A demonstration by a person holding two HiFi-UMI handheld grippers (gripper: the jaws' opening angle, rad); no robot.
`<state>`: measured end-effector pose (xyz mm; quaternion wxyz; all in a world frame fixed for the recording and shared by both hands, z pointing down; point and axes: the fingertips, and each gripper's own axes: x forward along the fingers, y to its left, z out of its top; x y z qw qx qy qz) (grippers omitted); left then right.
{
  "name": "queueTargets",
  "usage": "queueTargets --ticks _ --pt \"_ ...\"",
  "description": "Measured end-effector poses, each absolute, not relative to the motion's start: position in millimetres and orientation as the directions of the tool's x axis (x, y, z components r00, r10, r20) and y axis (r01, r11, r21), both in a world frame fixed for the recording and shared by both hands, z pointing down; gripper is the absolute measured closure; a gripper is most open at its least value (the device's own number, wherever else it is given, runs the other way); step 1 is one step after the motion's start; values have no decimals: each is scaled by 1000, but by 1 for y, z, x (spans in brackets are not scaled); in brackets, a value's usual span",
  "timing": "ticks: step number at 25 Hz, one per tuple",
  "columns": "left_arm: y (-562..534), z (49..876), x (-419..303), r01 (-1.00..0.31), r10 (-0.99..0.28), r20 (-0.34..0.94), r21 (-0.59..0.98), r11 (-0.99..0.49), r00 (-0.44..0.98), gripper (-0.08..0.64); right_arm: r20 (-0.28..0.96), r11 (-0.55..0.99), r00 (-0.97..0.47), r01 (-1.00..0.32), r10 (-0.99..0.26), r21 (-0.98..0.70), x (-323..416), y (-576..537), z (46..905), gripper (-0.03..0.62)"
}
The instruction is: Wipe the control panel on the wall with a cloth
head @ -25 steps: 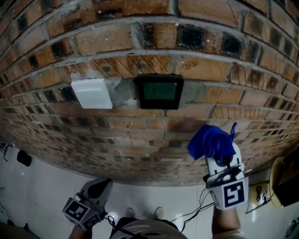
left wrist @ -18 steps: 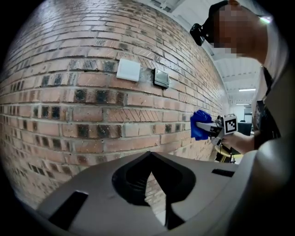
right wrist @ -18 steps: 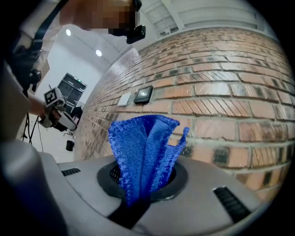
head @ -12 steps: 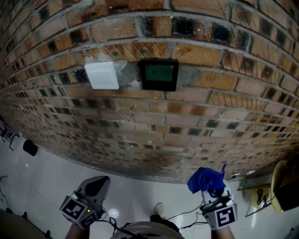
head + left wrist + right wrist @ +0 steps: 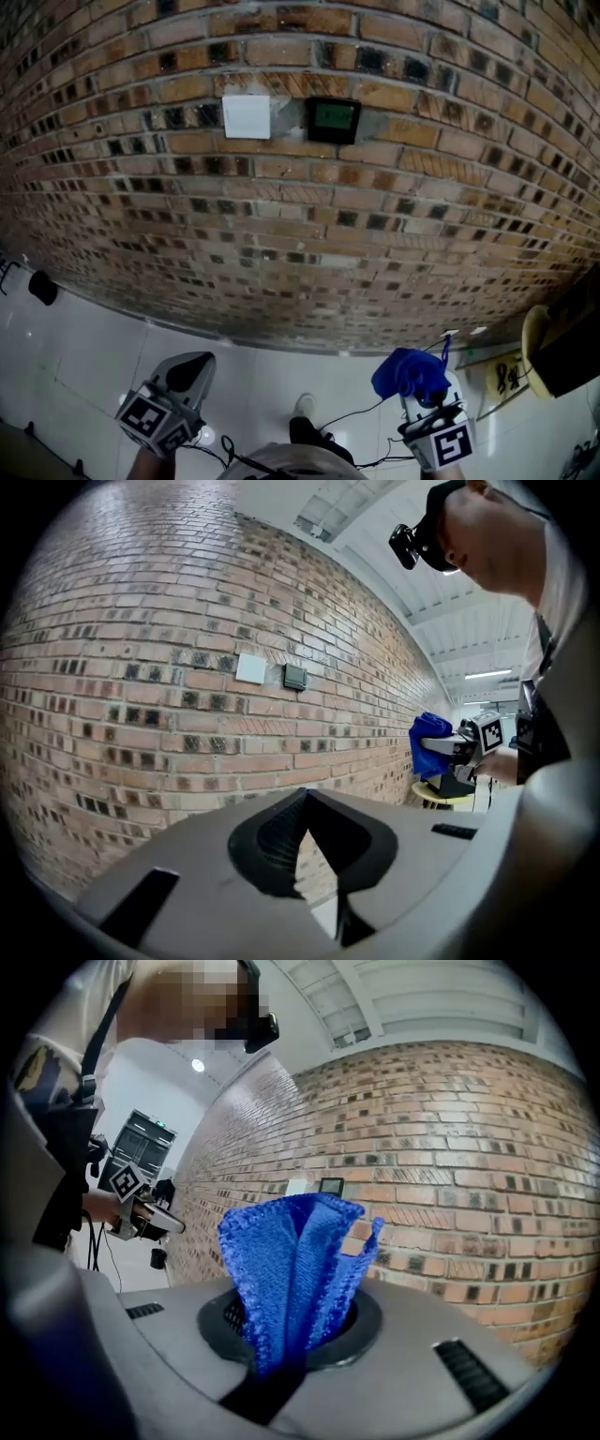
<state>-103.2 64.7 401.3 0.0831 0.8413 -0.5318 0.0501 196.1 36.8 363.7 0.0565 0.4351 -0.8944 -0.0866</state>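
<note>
Brick wall [image 5: 281, 206] fills the head view, rough courses running down to a white tiled floor [image 5: 75, 356]. Starting at the left, a small dark object [image 5: 42, 288] sits on the tiles near the foot of the wall. Next comes the left gripper [image 5: 193, 366], held low with its jaws pressed together at the tips and nothing between them, as its own view confirms [image 5: 302, 794]. Higher up the bricks, a white cover plate [image 5: 247, 116] sits just beside the target, the black control panel [image 5: 334, 119] with its green screen. That panel is well apart from both tools right now. Moving right and back down, the blue cloth [image 5: 410, 373] stands bunched out of the right gripper [image 5: 424, 392], and the right gripper view shows the jaws [image 5: 286, 1340] pinching its lower folds while the upper flaps [image 5: 295, 1241] hang free. Cables [image 5: 375, 422] trail over the floor by the person's shoe [image 5: 305, 405], and a yellowish round item [image 5: 536, 347] sits at the far right. My read is that wiping isn't under way at this moment, since the cloth is nowhere near the panel. The dangers I see are these: only a narrow fold is clamped, so dragging it over coarse brick or mortar could tug the cloth out. A firm push on the screen could set something off. Those cables underfoot could catch a step toward the wall.
</note>
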Motion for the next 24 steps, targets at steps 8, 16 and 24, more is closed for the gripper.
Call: queueTargets --ticks 8,16,24 --pt "122 397 -98 -899 -888 141 76 -431 438 557 27 587 -599 -774 -800 238 204 101 359 506" --pt "149 395 -98 -896 -886 134 39 -442 443 557 12 589 -604 -772 -797 239 206 124 360 506" --pt "157 394 -100 -893 -882 138 37 -449 450 557 2 588 -607 -769 -795 252 201 133 353 506"
